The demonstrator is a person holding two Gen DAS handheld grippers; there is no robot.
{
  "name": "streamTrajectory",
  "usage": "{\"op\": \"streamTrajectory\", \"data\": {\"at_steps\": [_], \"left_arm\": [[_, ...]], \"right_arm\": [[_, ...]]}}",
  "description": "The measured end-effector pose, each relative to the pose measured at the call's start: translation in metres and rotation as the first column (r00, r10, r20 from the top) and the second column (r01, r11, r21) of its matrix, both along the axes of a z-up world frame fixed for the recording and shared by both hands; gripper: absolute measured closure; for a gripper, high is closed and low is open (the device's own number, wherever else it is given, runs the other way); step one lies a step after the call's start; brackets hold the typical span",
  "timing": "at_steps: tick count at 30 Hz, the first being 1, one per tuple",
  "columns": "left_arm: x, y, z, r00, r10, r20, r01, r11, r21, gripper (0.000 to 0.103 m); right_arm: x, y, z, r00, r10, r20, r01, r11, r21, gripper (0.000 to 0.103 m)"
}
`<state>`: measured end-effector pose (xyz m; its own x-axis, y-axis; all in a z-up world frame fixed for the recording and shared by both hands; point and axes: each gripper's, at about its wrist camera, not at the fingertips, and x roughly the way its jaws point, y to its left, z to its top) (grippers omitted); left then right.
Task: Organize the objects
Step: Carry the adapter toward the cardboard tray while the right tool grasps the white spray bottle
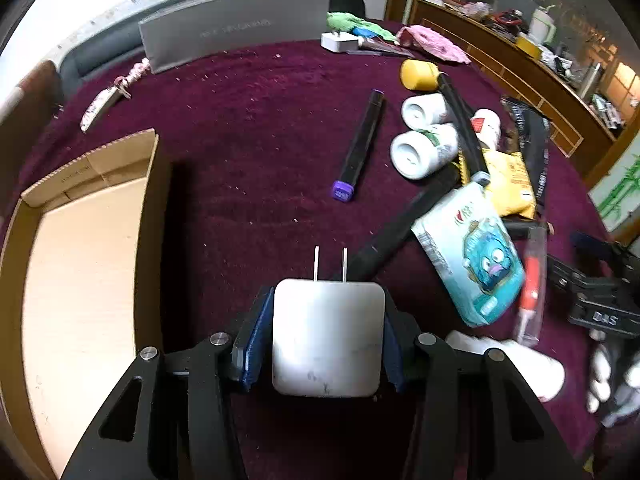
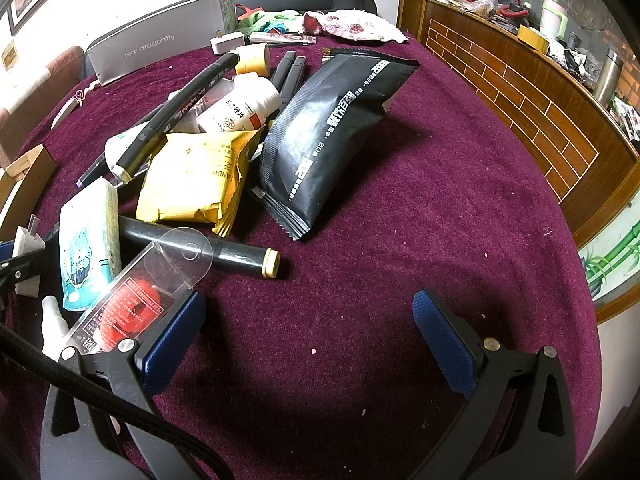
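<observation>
While the left gripper (image 1: 328, 344) clamps a white charger (image 1: 328, 340) right of the cardboard box (image 1: 80, 280), the right gripper (image 2: 308, 344) gapes wide, empty.

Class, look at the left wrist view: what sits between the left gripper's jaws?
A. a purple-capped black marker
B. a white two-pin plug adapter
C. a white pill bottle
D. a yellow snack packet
B: the white plug adapter sits clamped between the blue pads of the left gripper, its prongs pointing away from the camera.
</observation>
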<state>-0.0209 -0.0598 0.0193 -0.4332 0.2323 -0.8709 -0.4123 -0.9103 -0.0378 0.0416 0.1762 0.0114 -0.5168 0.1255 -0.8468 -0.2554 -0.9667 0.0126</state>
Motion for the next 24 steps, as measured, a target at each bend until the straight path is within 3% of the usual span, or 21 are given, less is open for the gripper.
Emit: {"op": "streamTrajectory", "data": {"at_steps": [3,7,14,22,24], "left_arm": [[0.008,0.009,-0.002,0.999,0.001,-0.054,-0.004,0.998,-0.055,0.064],[0.017,-0.001,0.0,0.999,0.018,-0.041,-0.017,0.999,0.027,0.065],[0.061,-0.037,0.027,0.991,0.097,-0.092,-0.08,0.981,0.179,0.064],[0.088,-0.048,0.034,0.981,0.145,-0.125,-0.123,0.978,0.169,0.064],[0.094,-0.046,0.033,0.981,0.141,-0.133,-0.119,0.98,0.159,0.064]], "right_arm": [[0.0,0.0,0.0,1.0,0.0,0.0,0.0,1.0,0.0,0.0],[0.0,0.0,0.0,1.0,-0.001,0.0,0.001,1.0,0.0,0.0],[0.0,0.0,0.001,1.0,0.006,0.007,-0.006,1.0,0.005,0.0],[0.001,0.003,0.004,0.998,0.015,0.055,-0.015,1.0,0.0,0.002],[0.012,0.006,0.014,1.0,-0.014,0.026,0.014,1.0,0.023,0.003]]}}
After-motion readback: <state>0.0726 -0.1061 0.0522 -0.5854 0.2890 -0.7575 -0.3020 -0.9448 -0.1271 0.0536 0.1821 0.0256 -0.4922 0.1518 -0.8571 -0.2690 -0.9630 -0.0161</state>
